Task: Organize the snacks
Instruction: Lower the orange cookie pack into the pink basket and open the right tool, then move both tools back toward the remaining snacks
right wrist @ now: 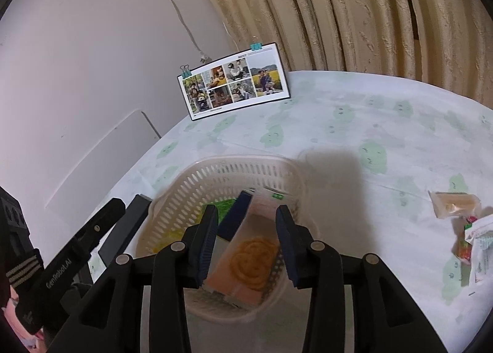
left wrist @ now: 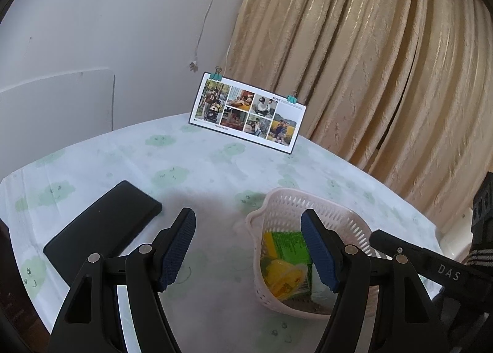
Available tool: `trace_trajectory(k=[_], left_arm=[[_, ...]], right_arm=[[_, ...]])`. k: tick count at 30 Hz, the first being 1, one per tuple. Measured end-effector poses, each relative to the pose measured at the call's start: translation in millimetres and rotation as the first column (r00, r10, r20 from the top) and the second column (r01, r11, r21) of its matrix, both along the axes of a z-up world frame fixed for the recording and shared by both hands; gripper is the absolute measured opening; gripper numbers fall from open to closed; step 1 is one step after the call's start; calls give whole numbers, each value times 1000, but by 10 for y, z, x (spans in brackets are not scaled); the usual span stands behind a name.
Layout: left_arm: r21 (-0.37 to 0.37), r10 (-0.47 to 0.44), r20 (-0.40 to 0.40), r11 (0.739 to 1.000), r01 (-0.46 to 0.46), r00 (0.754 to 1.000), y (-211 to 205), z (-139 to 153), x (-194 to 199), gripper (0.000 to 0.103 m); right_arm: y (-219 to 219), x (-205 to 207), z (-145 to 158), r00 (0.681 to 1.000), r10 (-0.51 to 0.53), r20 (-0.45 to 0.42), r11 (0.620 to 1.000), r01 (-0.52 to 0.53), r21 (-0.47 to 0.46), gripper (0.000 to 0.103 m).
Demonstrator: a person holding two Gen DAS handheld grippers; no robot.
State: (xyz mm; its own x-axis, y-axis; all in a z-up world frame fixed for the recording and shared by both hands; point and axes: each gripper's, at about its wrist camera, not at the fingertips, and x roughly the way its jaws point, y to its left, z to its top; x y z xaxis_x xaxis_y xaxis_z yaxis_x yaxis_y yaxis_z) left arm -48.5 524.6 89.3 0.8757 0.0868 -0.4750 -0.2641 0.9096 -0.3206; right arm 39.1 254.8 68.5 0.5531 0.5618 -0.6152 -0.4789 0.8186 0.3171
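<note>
I saw a pale slotted plastic basket [right wrist: 234, 168] on the table, upright, at about 6 o'clock in the right wrist view. Inside it lay a green packet [left wrist: 289, 245] and a yellow jelly cup [left wrist: 283, 276] toward its 9 o'clock side, plus a pinkish packet with an orange swirl cookie [right wrist: 249, 263] tilted against the near wall. Out at 3 o'clock, well apart from the basket, lay a clear-wrapped tan biscuit [right wrist: 454, 203] and, just below it, a white wrapper with red-green print [right wrist: 474, 245], details blurred.
</note>
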Motion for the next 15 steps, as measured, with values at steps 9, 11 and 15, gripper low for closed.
trace_trajectory(k=[9,11,15], left_arm=[[19,-31,-11,999,31,999,-155,-19,-10,71],[21,-33,-14,999,33,999,-180,-24,-2,71],[19,-37,-19,999,37,999,-214,-29,11,71]], right_arm=[[-248,-78,-66,999,-41,-2,999,41,-4,40],[-296,-96,-76,999,-51,3,999,51,-11,40],[-416,-92,-108,997,-78,-2,997,78,-12,42]])
